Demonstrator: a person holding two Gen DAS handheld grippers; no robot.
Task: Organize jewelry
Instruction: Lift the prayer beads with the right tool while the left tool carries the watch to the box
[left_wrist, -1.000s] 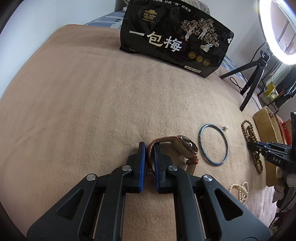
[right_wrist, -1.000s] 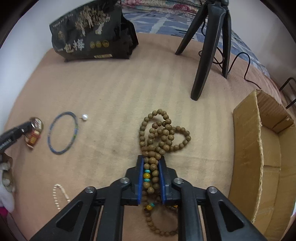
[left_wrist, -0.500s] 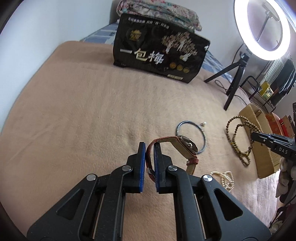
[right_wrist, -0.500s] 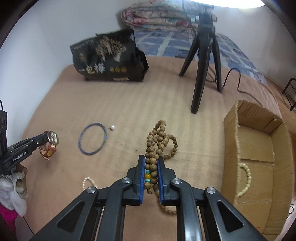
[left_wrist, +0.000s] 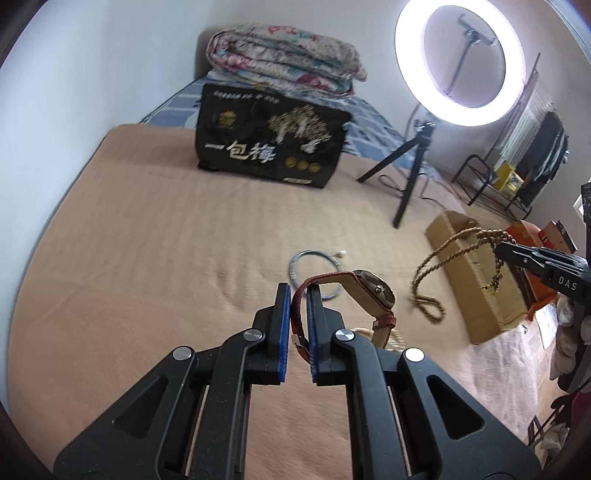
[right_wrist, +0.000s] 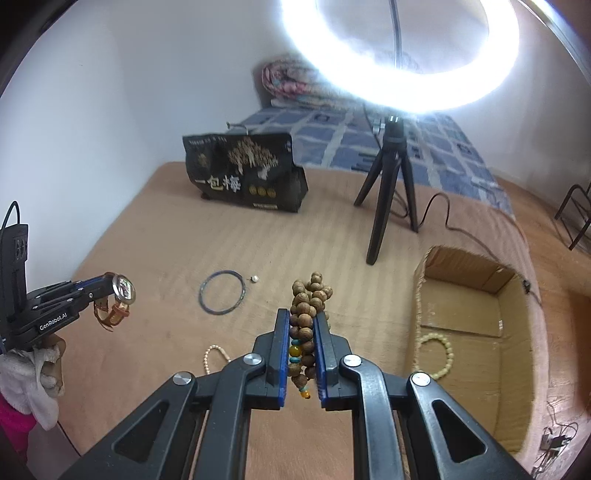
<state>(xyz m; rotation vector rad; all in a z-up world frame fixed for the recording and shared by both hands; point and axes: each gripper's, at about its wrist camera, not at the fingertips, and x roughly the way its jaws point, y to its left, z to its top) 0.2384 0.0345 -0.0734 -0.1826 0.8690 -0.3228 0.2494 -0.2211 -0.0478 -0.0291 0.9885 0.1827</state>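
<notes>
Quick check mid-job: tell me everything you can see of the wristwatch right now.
The wristwatch has a round metal-looking case, a dark face in the left wrist view, and a reddish-brown strap that looks like leather. The left gripper is shut on one loop of the strap, holding the watch clear of the tan blanket. The case sticks out to the side of the fingers with the other strap end hanging down. The right wrist view shows the glass catching light. Only the pads touch it; no reading is legible.

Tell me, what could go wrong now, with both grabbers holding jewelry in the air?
The left gripper pinches the watch only by its strap, so it might swing or slip out. The long bead necklace in the right gripper dangles in loops that could catch on the cardboard box edge.
</notes>
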